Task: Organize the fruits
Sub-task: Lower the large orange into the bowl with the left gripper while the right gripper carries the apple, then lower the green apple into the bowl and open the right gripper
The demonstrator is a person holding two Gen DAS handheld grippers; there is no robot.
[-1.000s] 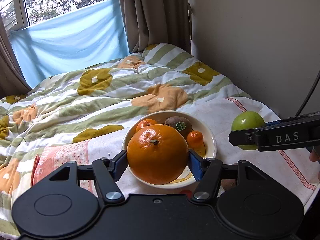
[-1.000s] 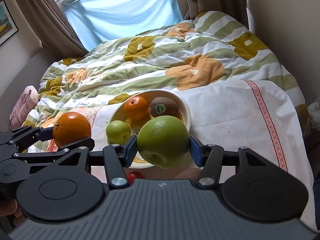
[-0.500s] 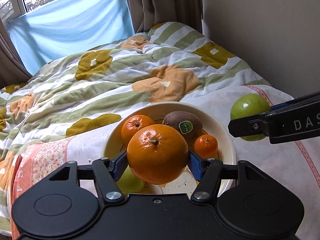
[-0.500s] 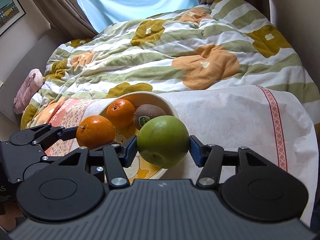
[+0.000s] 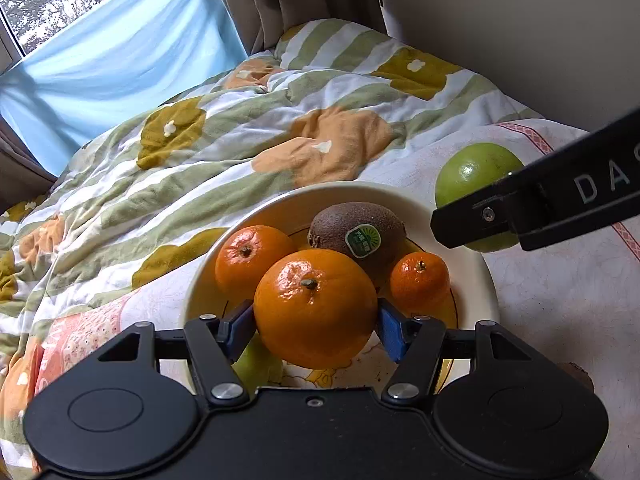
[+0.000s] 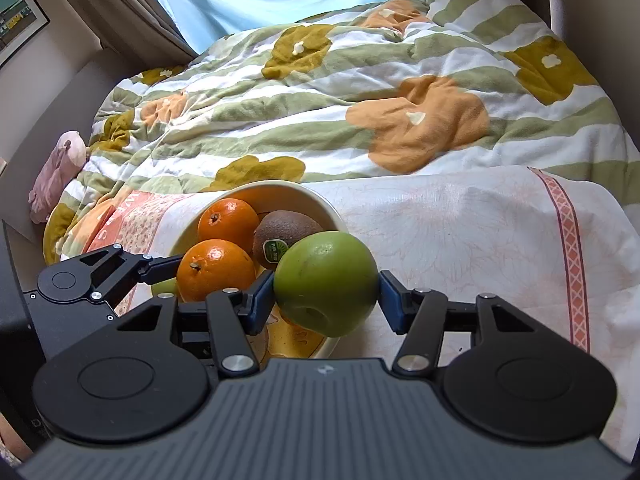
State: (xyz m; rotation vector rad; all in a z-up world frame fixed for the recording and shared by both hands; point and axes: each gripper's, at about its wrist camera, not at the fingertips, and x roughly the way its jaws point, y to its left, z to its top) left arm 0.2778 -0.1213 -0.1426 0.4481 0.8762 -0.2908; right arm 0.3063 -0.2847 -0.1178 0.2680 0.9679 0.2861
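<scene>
Two fruits are held over a cream bowl (image 5: 486, 276) on a cloth-covered bed.

A large orange (image 5: 315, 307) is clamped between the blue pads of the left hand-held gripper (image 5: 316, 326), above the bowl's near part. In the bowl, a second orange (image 5: 250, 258), a stickered kiwi (image 5: 356, 230) and a small mandarin (image 5: 419, 283) are seen. A green apple (image 6: 326, 282) is gripped by the right hand-held gripper (image 6: 327, 300) at the bowl's right rim.

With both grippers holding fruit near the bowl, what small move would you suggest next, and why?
Probably lower the left gripper slightly and release its large orange: it already hangs over the bowl, above a bare patch in front of the kiwi. The right gripper, gripping the green apple, sits at the rim.
</scene>
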